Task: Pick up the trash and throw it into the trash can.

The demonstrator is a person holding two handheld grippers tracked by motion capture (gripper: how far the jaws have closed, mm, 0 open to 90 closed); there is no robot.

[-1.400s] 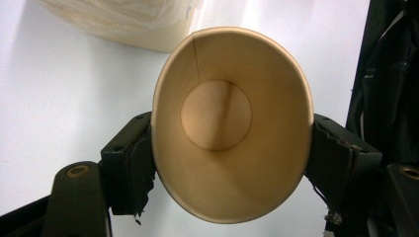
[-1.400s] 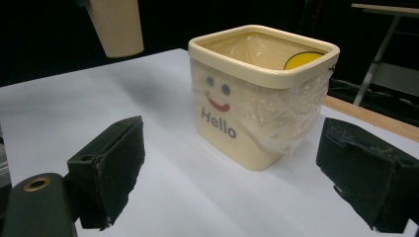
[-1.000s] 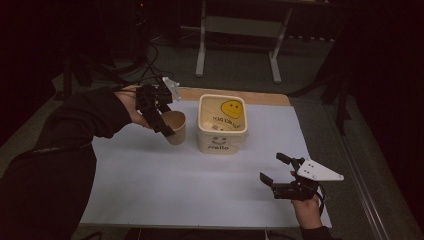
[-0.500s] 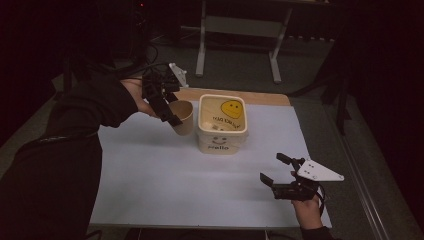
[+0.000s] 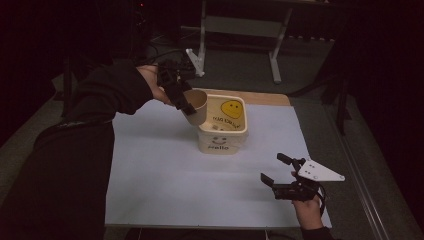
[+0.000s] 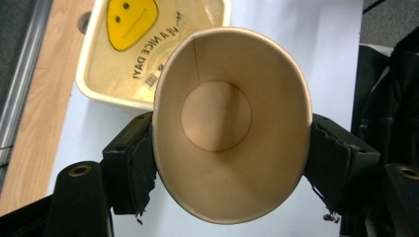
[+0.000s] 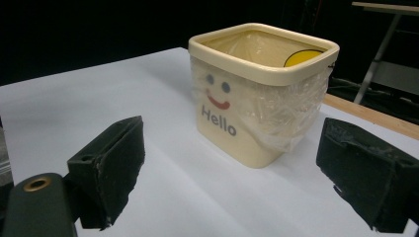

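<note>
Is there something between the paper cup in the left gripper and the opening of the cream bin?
Nothing visible. The paper cup, clamped in the left gripper, hangs tilted at the bin's near left rim; its lined opening is unobstructed.

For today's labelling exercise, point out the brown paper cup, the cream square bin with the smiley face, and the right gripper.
Brown paper cup (image 6: 216, 116): left gripper view, inner round bottom.
Cream square bin (image 7: 232, 140): right gripper view, front wall.
Right gripper (image 5: 275, 168): high view, between its open fingertips.

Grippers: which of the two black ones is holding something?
The left gripper, clamped on the tilted brown paper cup; the right gripper stands open, with nothing between its jaws.
</note>
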